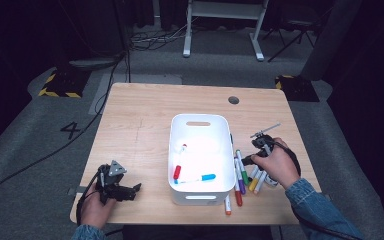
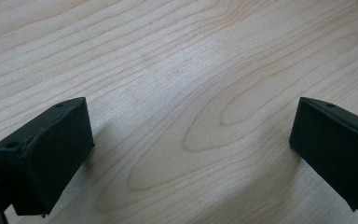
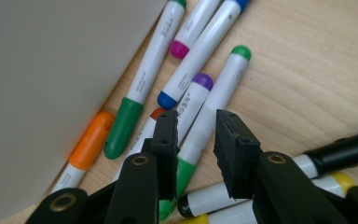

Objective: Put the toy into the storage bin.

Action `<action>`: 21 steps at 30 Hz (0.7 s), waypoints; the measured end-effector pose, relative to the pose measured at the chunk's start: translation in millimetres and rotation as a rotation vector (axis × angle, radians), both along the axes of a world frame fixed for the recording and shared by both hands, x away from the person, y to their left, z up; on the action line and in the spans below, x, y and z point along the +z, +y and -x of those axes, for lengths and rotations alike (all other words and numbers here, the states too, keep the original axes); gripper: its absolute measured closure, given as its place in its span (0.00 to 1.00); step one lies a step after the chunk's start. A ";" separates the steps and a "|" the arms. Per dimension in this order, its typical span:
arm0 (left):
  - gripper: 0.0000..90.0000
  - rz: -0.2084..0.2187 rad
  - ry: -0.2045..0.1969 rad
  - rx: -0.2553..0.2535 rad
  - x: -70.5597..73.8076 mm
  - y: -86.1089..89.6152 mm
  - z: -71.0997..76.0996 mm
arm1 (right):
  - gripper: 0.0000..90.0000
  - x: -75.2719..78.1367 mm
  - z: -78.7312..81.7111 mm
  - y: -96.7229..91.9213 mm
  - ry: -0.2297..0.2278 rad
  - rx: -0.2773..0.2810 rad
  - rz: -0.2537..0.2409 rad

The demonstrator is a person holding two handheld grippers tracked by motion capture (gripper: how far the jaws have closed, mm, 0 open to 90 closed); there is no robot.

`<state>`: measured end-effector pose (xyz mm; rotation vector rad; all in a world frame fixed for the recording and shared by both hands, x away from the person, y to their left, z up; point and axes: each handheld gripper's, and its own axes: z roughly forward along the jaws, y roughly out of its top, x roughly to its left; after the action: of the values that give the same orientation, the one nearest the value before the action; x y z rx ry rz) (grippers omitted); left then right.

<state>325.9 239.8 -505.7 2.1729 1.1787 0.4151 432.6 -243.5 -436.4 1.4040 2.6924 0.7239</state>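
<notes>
The right claw (image 3: 193,140) straddles a white marker with green cap (image 3: 214,105) lying among loose pens on the pale wooden desk (image 1: 140,125), beside the white plastic bin (image 1: 200,192); jaws narrow, not quite pinching. Better to centre on the barrel before squeezing. The left claw (image 2: 191,154) rests wide, empty.

My table (image 1: 145,115) sits brightly lit from above while the room around it stays dark. The white bin (image 1: 200,122) glares, nearly blown out. My claws' close views are soft, with faint shadows.
</notes>
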 end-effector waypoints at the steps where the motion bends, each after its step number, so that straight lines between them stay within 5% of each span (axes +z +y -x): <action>1: 0.00 0.000 0.000 0.000 0.1 0.0 0.0 | 0.78 -2.4 -0.2 0.4 0.005 -0.003 0.003; 10: 0.00 0.001 0.001 0.000 0.0 -0.1 0.0 | 0.80 -20.6 -0.8 2.3 0.036 0.002 0.018; 21: 0.00 0.001 0.001 0.000 -0.1 -0.1 0.0 | 0.84 -22.9 -8.8 1.2 0.026 -0.067 0.000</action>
<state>325.9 239.7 -505.7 2.1723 1.1786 0.4133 441.4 -242.3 -459.4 1.5064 2.6500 0.7056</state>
